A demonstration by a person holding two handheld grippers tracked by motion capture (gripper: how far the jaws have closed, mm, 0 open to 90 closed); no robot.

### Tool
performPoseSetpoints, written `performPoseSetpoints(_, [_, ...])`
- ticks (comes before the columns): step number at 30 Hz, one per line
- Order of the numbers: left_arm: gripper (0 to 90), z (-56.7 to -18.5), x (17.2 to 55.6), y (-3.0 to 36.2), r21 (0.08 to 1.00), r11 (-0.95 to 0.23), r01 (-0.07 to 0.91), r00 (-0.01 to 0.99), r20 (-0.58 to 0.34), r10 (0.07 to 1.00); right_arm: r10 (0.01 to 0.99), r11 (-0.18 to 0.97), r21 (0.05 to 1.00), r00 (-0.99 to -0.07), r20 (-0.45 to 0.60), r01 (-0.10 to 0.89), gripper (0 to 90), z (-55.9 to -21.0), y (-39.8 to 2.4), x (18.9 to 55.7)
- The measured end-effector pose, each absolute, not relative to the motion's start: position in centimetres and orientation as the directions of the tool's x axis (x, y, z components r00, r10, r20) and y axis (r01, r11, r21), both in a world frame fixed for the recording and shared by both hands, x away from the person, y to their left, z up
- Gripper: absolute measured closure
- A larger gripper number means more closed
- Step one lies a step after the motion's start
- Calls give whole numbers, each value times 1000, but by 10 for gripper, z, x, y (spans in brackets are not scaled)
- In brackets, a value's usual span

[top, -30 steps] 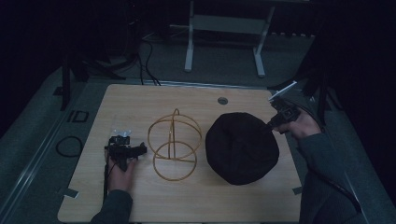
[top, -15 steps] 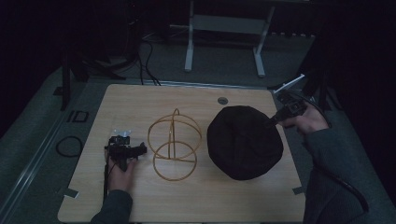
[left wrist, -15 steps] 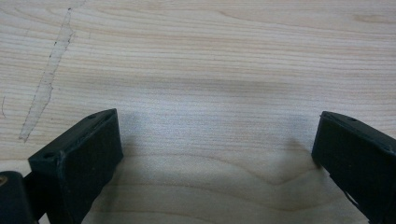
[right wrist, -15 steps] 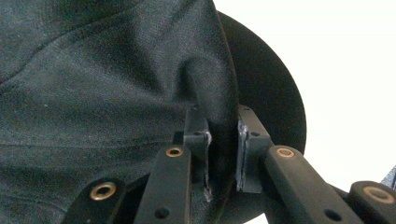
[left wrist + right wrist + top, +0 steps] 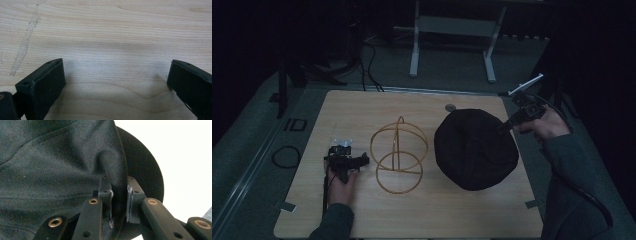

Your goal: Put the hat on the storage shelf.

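The right gripper [image 5: 119, 195] pinches a fold of the black hat [image 5: 475, 147] by the desk's [image 5: 422, 215] right edge, while the left gripper [image 5: 346, 161] rests open, the wire frame [image 5: 398, 155] between them.

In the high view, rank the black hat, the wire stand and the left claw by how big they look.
1. black hat, largest.
2. wire stand, a bit smaller in outline.
3. left claw, clearly smallest.
All three sit at similar depth on the table, so the order is fairly safe.
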State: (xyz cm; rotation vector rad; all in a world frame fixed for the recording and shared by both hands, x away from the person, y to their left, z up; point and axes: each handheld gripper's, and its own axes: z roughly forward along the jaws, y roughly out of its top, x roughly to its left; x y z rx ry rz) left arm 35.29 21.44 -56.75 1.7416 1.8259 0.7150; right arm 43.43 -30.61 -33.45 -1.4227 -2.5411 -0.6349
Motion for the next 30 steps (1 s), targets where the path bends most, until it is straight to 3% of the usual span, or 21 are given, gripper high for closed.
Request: performPoseSetpoints(30, [12,-567,353,214,684,37,729,-44,-7,999,755,415,327,-522,398,849,779,-298,-301,441])
